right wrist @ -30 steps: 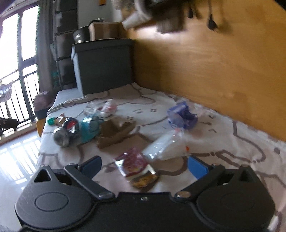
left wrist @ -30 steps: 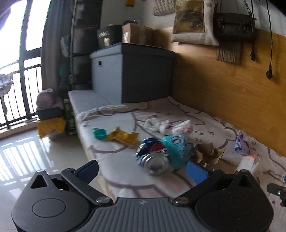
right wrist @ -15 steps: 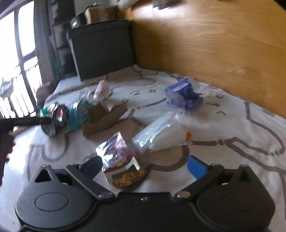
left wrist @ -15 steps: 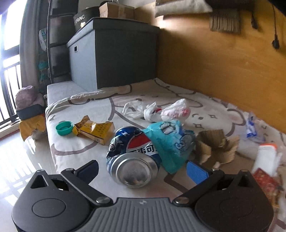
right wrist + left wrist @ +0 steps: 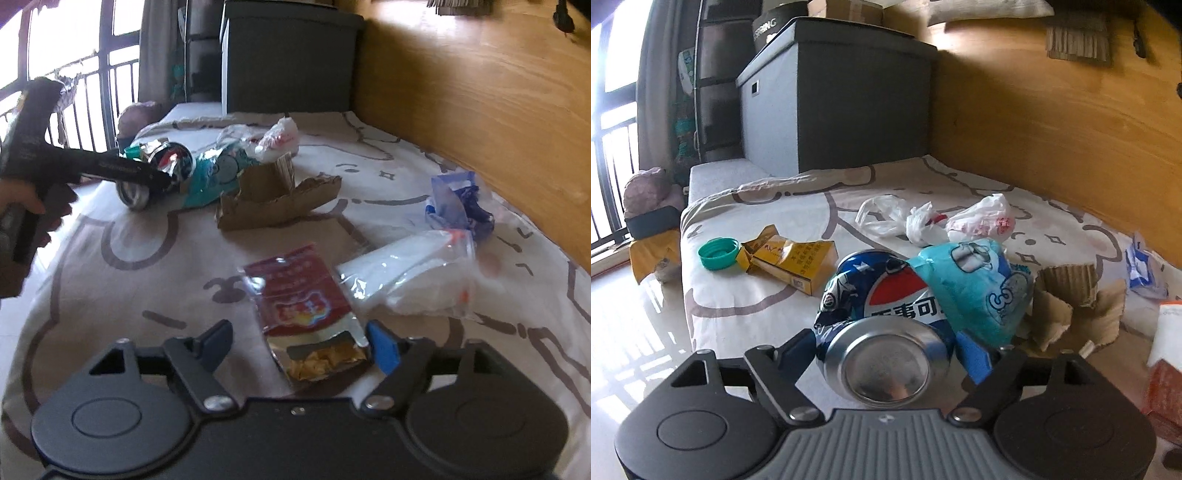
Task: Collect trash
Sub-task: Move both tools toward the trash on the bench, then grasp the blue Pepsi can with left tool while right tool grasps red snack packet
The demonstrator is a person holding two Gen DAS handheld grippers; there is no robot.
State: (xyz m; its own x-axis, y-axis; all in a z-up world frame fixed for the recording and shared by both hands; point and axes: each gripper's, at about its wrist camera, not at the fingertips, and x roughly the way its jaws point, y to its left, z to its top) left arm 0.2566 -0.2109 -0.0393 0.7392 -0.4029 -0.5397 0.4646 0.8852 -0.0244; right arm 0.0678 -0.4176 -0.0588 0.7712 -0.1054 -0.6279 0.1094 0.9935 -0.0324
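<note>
Bed (image 5: 768, 295): patterned sheet, wood wall along its far side, grey box (image 5: 834, 96) at the head end. Trash scattered over the sheet

Cardboard (image 5: 273, 199), torn, mid-bed, just beside the teal wrapper (image 5: 975, 288); the wrapper leans against the can (image 5: 879, 332). White bags (image 5: 934, 221), crumpled, lie behind these, toward the wall

Clear pouch (image 5: 410, 273) lies toward the wall side, touching the red packet's upper right corner. Blue-and-clear wrapper (image 5: 458, 203) sits just behind the pouch, close to the wall

Can: blue cola can on its side near the bed's open edge, silver base facing the left camera. Left gripper (image 5: 886, 350): jaws have just been closing and stand on either side of the can's base end. Left finger looks to meet the can wall; right pad sits at the rim, contact there not clear, so a firm grip cannot be told. In the right view, a hand (image 5: 18, 199) holds this gripper's handle, its fingers reaching to the can

Red packet (image 5: 306, 295): foil snack pouch, flat on the sheet near the foot end, torn lower end showing yellow contents. Right gripper (image 5: 299, 343): jaws have just been closing, torn end lies between them; right pad is at the packet's edge, left pad well clear, so not gripping

Yellow carton (image 5: 790, 258), crushed, by the open edge, behind the can. Green cap (image 5: 718, 253) touches its left end
</note>
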